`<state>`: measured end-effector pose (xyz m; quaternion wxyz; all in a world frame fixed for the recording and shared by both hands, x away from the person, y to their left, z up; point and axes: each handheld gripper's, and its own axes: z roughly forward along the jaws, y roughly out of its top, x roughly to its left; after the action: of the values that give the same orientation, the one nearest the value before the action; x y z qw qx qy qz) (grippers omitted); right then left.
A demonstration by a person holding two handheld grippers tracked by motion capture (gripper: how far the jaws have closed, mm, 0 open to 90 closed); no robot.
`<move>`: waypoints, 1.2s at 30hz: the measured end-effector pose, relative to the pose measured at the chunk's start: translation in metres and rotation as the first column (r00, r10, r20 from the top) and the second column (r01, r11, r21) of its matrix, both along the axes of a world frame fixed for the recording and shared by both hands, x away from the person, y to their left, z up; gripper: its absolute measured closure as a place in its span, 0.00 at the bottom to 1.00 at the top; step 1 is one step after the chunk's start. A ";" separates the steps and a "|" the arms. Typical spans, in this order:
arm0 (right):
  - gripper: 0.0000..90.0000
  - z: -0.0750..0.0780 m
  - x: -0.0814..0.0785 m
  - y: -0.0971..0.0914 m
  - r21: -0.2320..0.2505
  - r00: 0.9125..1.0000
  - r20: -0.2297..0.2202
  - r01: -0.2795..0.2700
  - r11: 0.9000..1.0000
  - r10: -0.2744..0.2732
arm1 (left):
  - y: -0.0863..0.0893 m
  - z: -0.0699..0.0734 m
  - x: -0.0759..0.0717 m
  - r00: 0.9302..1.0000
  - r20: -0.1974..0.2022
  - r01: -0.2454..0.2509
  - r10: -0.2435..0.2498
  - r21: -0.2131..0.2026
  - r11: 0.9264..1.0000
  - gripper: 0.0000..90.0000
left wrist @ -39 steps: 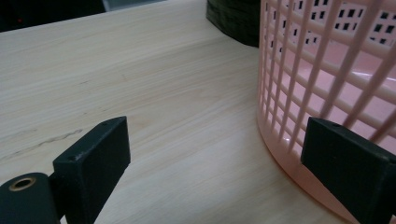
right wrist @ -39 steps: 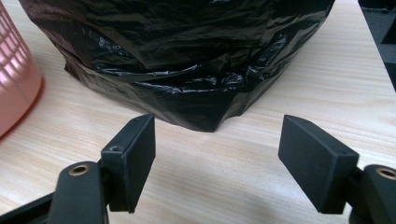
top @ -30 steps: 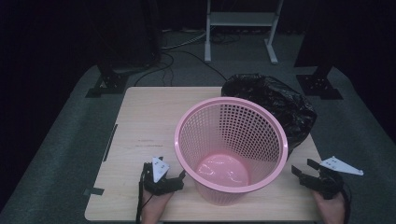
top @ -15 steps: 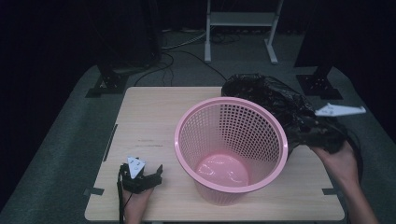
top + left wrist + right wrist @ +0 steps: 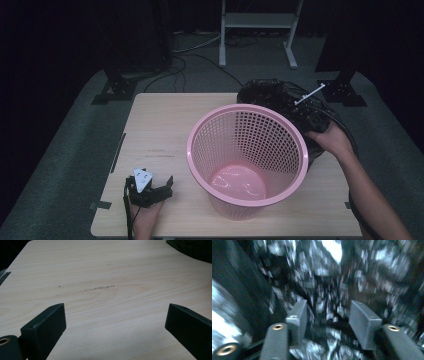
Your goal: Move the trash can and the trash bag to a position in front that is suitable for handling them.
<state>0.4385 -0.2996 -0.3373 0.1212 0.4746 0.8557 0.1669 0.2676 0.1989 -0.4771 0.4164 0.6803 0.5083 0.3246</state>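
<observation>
A pink mesh basket (image 5: 220, 142) stands upright on the pale wooden table (image 5: 160, 120), right of centre. Behind it on the right lies a crumpled black plastic bag (image 5: 272, 92). My right gripper (image 5: 306, 114) is pushed into that bag from the right. In the right gripper view (image 5: 328, 320), which is blurred, its jaws have just been closing; shiny black film lies in the gap that still shows between them. Near the table's front left corner my left gripper (image 5: 159, 181) rests low with jaws wide apart (image 5: 113, 315) over bare wood (image 5: 105, 277), holding nothing.
Past the table's far edge, black stand feet (image 5: 117, 90) and cables (image 5: 200, 55) lie on the dark floor, with a white frame (image 5: 257, 22) beyond. Bare tabletop stretches left of the basket. A tape strip (image 5: 100, 205) marks the front left edge.
My right hand rose from the table's front right edge and moved back to the black bag. The left gripper drew away from the basket toward the front left, then stayed put.
</observation>
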 end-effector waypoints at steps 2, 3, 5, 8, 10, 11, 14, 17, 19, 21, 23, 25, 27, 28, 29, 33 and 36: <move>0.59 -0.004 -0.003 -0.004 -0.011 1.000 -0.029 0.001 1.000 -0.002 | 0.000 0.000 0.000 1.000 0.000 0.000 0.000 -0.004 1.000 0.03; 0.61 -0.013 -0.012 -0.012 -0.021 0.997 -0.081 0.000 1.000 -0.002 | 0.000 0.000 0.000 1.000 0.000 0.000 0.000 -0.005 1.000 0.03; 0.63 -0.015 -0.017 -0.016 -0.023 0.995 -0.098 -0.002 1.000 0.000 | 0.000 0.000 0.000 1.000 -0.001 0.001 -0.001 0.003 1.000 0.03; 0.63 -0.022 -0.040 -0.029 -0.002 0.991 -0.137 -0.015 1.000 0.014 | -0.002 0.000 0.000 1.000 0.004 0.003 -0.003 0.015 1.000 0.03; 0.64 -0.023 -0.046 -0.033 -0.002 0.989 -0.144 -0.017 1.000 0.017 | -0.003 0.000 0.000 1.000 0.003 0.004 -0.004 0.024 1.000 0.03; 0.64 -0.022 -0.062 -0.039 -0.004 0.987 -0.158 -0.029 1.000 0.028 | -0.003 0.000 0.000 1.000 0.004 0.005 -0.005 0.025 1.000 0.03; 0.64 -0.021 -0.083 -0.047 0.005 0.983 -0.177 -0.051 0.999 0.051 | -0.003 0.000 0.000 1.000 0.004 0.005 -0.005 0.023 1.000 0.03; 0.64 -0.020 -0.109 -0.051 0.006 0.975 -0.205 -0.085 0.996 0.085 | -0.004 0.000 0.000 1.000 0.005 0.007 -0.007 0.034 0.999 0.03; 0.63 -0.020 -0.123 -0.052 0.003 0.970 -0.220 -0.102 0.995 0.100 | -0.004 0.000 -0.001 1.000 0.003 0.010 -0.010 0.038 0.999 0.03; 0.64 -0.020 -0.138 -0.052 0.004 0.962 -0.247 -0.120 0.993 0.117 | -0.005 0.000 -0.001 1.000 0.005 0.011 -0.011 0.044 0.999 0.03; 0.64 -0.020 -0.151 -0.053 -0.002 0.957 -0.258 -0.134 0.991 0.129 | -0.006 0.000 -0.001 1.000 0.005 0.012 -0.012 0.055 0.998 0.03; 0.65 -0.020 -0.162 -0.055 0.024 0.944 -0.293 -0.153 0.988 0.153 | -0.006 0.000 -0.001 1.000 0.004 0.010 -0.011 0.056 0.998 0.03; 0.65 -0.020 -0.167 -0.056 0.037 0.933 -0.319 -0.163 0.986 0.167 | -0.007 0.000 -0.001 1.000 0.005 0.009 -0.009 0.058 0.998 0.03; 0.65 -0.018 -0.176 -0.056 0.050 0.911 -0.367 -0.186 0.981 0.191 | -0.007 0.000 -0.001 1.000 0.004 0.008 -0.009 0.059 0.998 0.03; 0.65 -0.018 -0.176 -0.056 0.050 0.911 -0.367 -0.186 0.981 0.191 | -0.007 0.000 -0.001 1.000 0.002 0.008 -0.008 0.060 0.998 0.03; 0.51 0.010 -0.175 -0.054 0.010 0.946 -0.261 -0.196 0.981 0.191 | -0.006 0.000 0.000 1.000 0.000 0.011 -0.011 0.060 0.998 0.03; 0.39 0.015 -0.156 -0.050 0.009 0.967 -0.190 -0.169 0.986 0.168 | -0.006 0.000 0.000 1.000 0.001 0.010 -0.010 0.058 0.998 0.03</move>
<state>0.2830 -0.3500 -0.3220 0.0260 0.4136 0.9011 0.1274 0.2672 0.1927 -0.4773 0.3985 0.6945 0.4949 0.3376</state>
